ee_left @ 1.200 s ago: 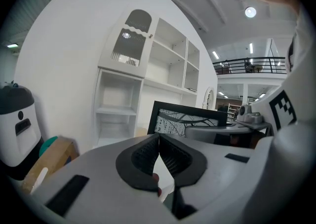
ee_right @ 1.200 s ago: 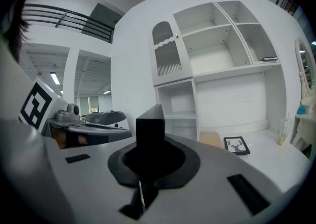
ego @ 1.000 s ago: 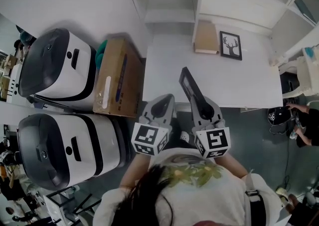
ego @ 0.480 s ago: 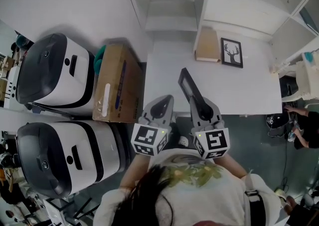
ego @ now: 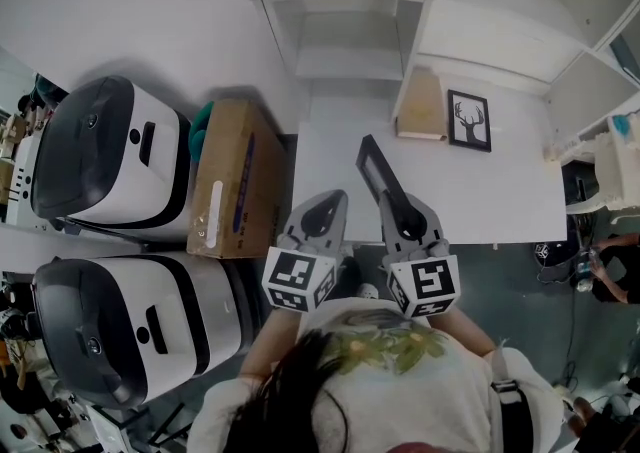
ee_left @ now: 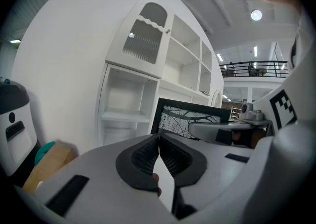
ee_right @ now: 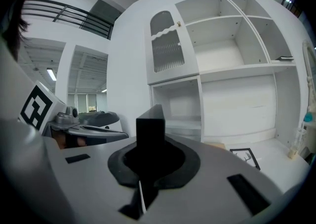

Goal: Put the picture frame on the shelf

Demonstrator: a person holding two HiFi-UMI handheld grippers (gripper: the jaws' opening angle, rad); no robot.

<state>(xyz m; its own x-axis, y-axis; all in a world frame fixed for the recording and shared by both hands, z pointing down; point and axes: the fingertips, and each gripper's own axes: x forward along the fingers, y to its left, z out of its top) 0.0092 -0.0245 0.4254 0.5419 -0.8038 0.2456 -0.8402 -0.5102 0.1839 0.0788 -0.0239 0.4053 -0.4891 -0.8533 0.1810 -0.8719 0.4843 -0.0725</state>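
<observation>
Right gripper [ee_right: 147, 161]: clamped on the black picture frame [ego: 372, 167], above the white bench [ego: 500, 186].
Left gripper [ee_left: 159, 141]: jaws together, empty.

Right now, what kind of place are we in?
Probably a lab or workshop hall, set up like a room: white shelves, a table with a deer picture, and two big white machines by a box.

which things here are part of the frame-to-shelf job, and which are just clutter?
In the job:
- black picture frame, clamped in the right hand-held gripper
- white shelf unit

Lying about:
- deer picture and tan board on the table
- cardboard box
- two white machines at the left
</observation>
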